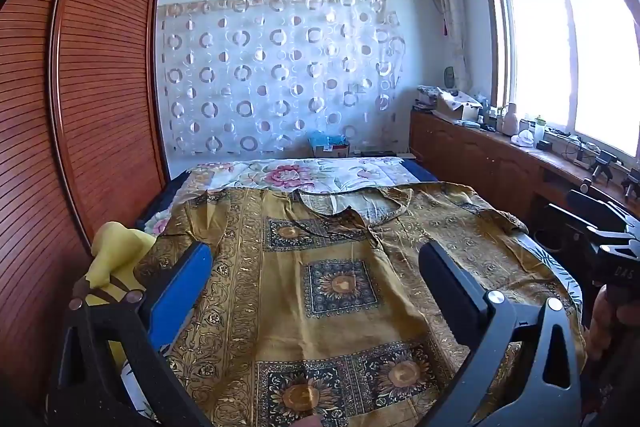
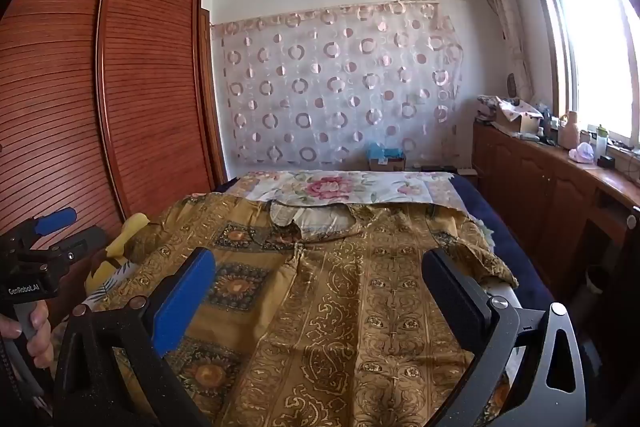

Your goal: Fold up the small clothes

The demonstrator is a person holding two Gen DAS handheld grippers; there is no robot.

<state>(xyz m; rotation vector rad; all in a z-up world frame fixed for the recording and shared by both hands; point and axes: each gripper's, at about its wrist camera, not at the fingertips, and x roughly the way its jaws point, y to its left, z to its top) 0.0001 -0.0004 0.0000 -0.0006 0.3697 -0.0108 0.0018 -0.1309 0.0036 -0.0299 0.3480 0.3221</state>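
Observation:
A gold-brown patterned garment point(image 1: 340, 267) with dark sunflower squares lies spread flat on the bed, neckline at the far end; it also shows in the right wrist view point(image 2: 360, 287). My left gripper point(image 1: 316, 275) is open and empty, held above the garment's left half. My right gripper point(image 2: 320, 287) is open and empty above the garment's right half. The right gripper's body shows at the right edge of the left wrist view point(image 1: 612, 247). The left gripper shows at the left edge of the right wrist view point(image 2: 40, 255).
A floral sheet point(image 1: 296, 173) covers the far part of the bed. A yellow cloth point(image 1: 116, 259) lies at the bed's left edge beside the slatted wooden wardrobe point(image 1: 80, 107). A wooden cabinet point(image 2: 540, 183) with clutter runs along the right under the window.

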